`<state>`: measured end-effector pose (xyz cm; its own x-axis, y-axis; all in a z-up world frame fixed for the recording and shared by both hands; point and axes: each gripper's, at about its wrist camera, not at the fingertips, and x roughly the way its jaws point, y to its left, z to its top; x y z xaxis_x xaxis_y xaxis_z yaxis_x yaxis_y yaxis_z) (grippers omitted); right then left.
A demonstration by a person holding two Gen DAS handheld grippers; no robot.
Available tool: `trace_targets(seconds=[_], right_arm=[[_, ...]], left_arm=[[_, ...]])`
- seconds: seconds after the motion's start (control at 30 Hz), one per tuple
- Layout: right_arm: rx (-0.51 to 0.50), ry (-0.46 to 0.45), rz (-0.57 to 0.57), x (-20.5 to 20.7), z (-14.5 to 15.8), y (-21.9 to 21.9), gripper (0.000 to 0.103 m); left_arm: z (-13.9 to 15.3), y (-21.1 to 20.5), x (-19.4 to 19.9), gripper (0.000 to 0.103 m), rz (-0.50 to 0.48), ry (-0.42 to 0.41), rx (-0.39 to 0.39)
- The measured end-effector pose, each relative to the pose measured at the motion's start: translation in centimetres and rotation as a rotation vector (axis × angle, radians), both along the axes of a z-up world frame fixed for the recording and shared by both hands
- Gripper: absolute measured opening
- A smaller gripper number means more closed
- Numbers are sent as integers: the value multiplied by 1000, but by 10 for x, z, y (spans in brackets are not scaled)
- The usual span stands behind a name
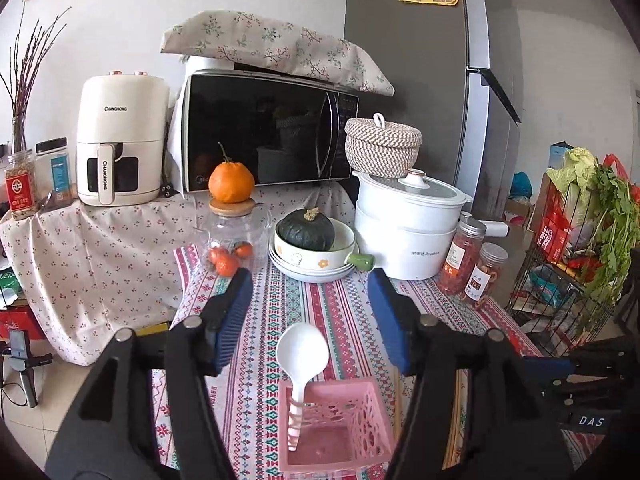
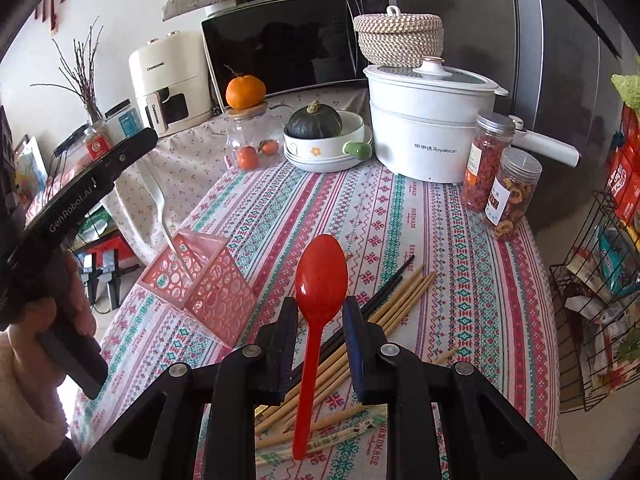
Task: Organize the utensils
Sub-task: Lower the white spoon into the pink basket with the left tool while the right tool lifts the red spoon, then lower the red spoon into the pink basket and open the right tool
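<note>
A pink perforated utensil basket stands on the patterned tablecloth, also in the right wrist view. A white spoon stands in it, bowl up, leaning on its rim; it also shows in the right wrist view. My left gripper is open and empty, just above and behind the basket. My right gripper is shut on a red plastic spoon, bowl pointing forward, held above the table to the right of the basket. Wooden and black chopsticks lie loose on the cloth under it.
At the table's far end stand a glass jar of oranges, stacked bowls with a dark squash, a white electric pot and two snack jars. A wire rack stands off the right edge. A microwave and air fryer sit behind.
</note>
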<state>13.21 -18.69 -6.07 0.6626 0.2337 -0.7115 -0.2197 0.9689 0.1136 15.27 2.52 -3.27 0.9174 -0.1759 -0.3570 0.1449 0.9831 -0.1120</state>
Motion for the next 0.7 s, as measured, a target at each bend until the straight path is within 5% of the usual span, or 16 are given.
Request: trace_targets(seconds=[0.5, 0.7], right_arm=[[137, -273, -41, -7, 84, 38, 23], [159, -347, -73, 1, 92, 60, 23]], left_arm=[[10, 60, -33, 101, 20, 302, -61], [-10, 81, -41, 102, 46, 440, -71]])
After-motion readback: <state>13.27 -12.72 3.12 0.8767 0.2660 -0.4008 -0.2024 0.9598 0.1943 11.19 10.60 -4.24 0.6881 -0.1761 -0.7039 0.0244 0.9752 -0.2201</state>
